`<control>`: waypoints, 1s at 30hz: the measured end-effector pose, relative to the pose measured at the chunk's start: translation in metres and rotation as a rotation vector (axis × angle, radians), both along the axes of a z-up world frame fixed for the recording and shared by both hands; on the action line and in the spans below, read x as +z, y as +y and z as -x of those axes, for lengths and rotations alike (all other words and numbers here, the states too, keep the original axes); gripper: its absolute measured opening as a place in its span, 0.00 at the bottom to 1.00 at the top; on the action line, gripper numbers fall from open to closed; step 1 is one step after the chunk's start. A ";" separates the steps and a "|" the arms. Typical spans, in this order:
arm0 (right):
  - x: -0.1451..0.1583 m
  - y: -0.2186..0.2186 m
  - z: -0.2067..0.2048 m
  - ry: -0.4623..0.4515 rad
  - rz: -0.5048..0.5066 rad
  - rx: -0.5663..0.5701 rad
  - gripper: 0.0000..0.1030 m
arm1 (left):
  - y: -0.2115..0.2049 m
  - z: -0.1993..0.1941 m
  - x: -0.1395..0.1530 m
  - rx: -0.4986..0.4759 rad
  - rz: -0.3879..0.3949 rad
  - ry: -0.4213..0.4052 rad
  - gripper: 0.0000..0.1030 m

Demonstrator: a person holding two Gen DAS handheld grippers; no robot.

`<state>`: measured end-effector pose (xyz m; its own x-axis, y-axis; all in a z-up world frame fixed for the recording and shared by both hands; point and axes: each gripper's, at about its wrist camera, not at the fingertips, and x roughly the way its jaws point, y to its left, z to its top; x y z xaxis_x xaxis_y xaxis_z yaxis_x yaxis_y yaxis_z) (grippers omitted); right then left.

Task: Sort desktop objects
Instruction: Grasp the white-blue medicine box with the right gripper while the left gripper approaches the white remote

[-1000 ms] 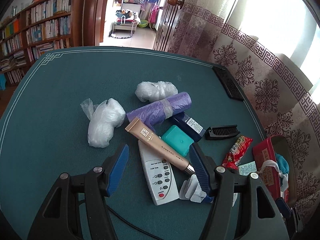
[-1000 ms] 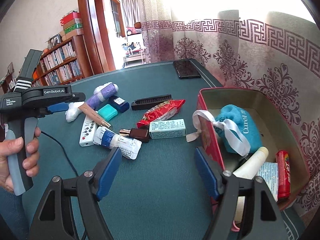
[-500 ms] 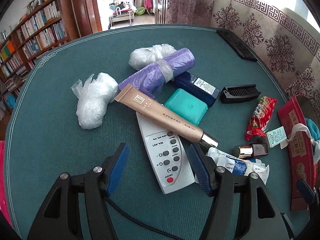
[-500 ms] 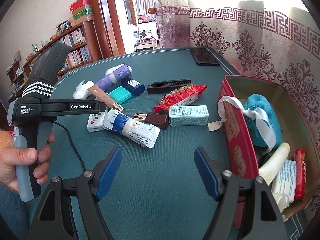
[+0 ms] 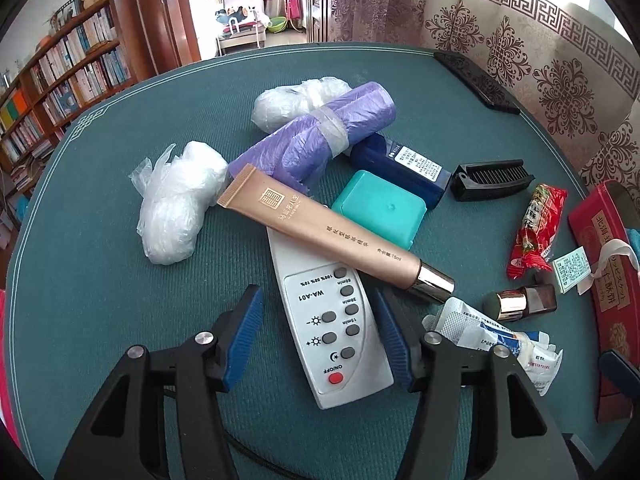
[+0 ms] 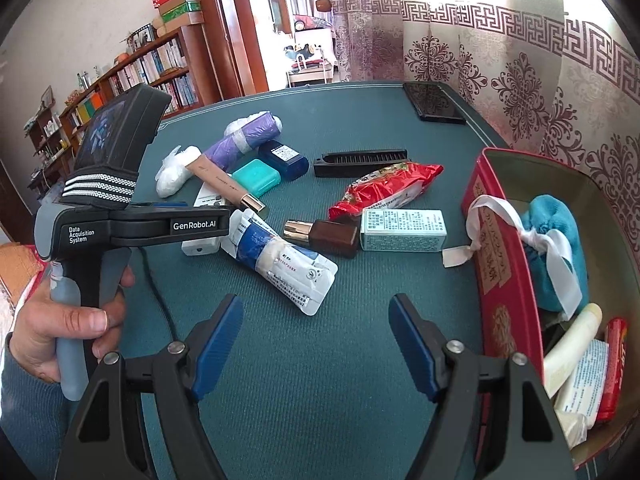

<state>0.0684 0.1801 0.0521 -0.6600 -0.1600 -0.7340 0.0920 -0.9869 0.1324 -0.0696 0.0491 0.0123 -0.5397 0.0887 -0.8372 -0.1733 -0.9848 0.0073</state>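
The left tongs [image 5: 316, 336] are sitting low over the white remote [image 5: 328, 332], and their jaws have just been closing in, so they are now narrow, one on each long side of it. The right pad looks like it is right at the remote's edge, but the left pad is not touching yet, so nothing is being held. The remote is lying long-ways, running straight away from the tongs toward the pile. A gold tube [image 5: 332, 236] is lying slantwise on its far end, so I think lifting the remote will tip that tube off. The right tongs [image 6: 316, 344] are hanging wide and empty over bare green table [image 6: 320, 380], farther from the remote. The red tin [image 6: 500, 280] is waiting on their right, half full. There is open room beside the left tongs for moving.
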 end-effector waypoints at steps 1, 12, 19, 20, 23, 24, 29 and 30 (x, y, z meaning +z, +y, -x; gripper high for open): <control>0.000 -0.001 0.002 -0.002 -0.004 0.005 0.77 | -0.002 0.000 0.001 -0.003 -0.014 -0.003 0.47; -0.009 -0.021 0.049 -0.064 -0.024 0.140 0.77 | -0.003 -0.004 0.002 -0.015 -0.008 -0.009 0.47; -0.025 -0.037 0.067 -0.102 -0.076 0.199 0.77 | -0.006 0.004 -0.002 0.014 0.001 0.012 0.59; -0.028 -0.039 0.070 -0.107 -0.084 0.205 0.77 | -0.009 0.004 -0.001 0.020 -0.004 0.014 0.55; -0.031 -0.042 0.072 -0.095 -0.110 0.204 0.74 | -0.019 0.002 0.003 0.024 -0.073 0.004 0.42; -0.030 -0.043 0.072 -0.087 -0.130 0.195 0.68 | -0.021 0.001 0.005 0.021 -0.091 0.007 0.41; -0.027 -0.034 0.067 -0.099 -0.075 0.177 0.42 | -0.024 -0.009 0.024 -0.007 -0.150 0.041 0.41; -0.026 -0.029 0.065 -0.107 -0.041 0.170 0.40 | -0.027 -0.011 0.026 -0.012 -0.167 0.043 0.41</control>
